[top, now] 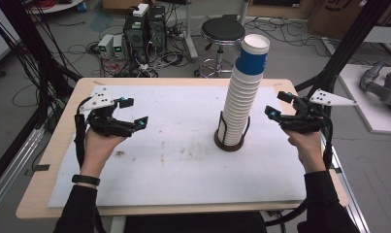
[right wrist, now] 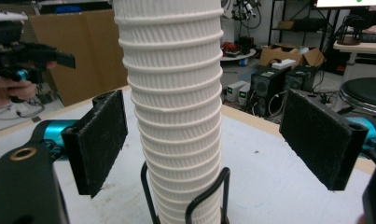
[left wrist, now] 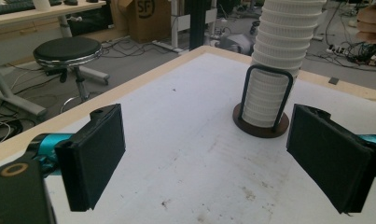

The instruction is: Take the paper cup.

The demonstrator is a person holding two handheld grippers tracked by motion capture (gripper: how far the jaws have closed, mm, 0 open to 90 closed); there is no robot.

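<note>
Stained white tabletop [top: 173, 160], cup stack [top: 244, 92] at centre; stool [top: 223, 30] behind; left tool [top: 134, 112] and right tool [top: 275, 104] both apart.

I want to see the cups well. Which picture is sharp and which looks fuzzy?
In the right gripper view the stack of cups is close and its ribs look crisp, though the room behind is soft. In the high view the stack is smaller and a little blurry. In the left gripper view, light is even, without glare.
</note>
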